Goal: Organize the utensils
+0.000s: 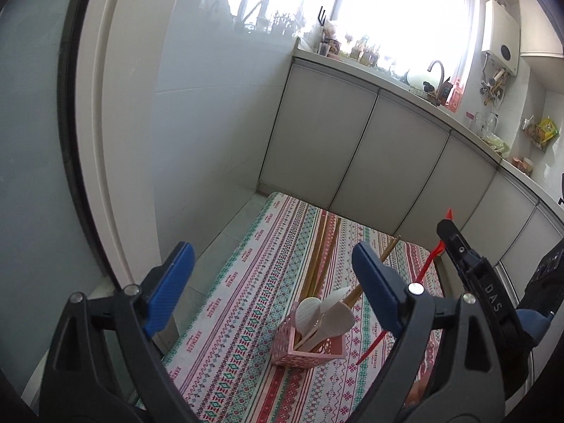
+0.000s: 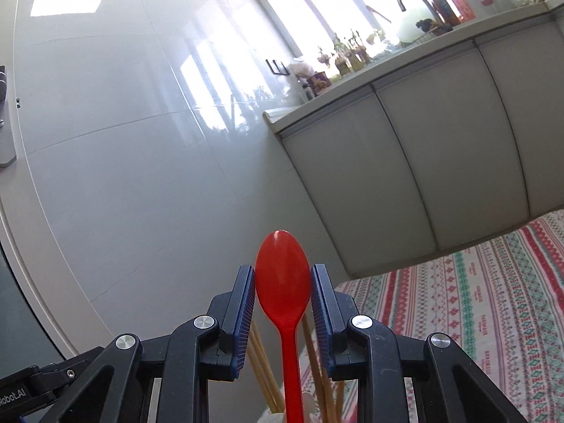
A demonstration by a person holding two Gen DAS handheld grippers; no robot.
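Note:
A pink lattice basket (image 1: 299, 356) stands on the patterned tablecloth (image 1: 229, 317), holding white spoons (image 1: 310, 312) and wooden chopsticks (image 1: 366, 282). More chopsticks (image 1: 319, 253) lie on the cloth behind it. My left gripper (image 1: 275, 282) hovers above the basket, open, with nothing between its blue pads (image 1: 172, 289). My right gripper (image 2: 282, 275) is shut on the bowl of a red plastic spoon (image 2: 282, 264). In the left wrist view that right gripper (image 1: 445, 236) is at the right, and the red spoon (image 1: 423, 271) slants handle-down to just right of the basket.
White cabinet doors (image 1: 352, 141) under a counter with a sink tap (image 1: 437, 67) run along the far side of the table. A glossy tiled wall (image 1: 211, 123) and a door frame (image 1: 95, 123) stand to the left. A strip of floor (image 1: 225, 239) shows by the table's left edge.

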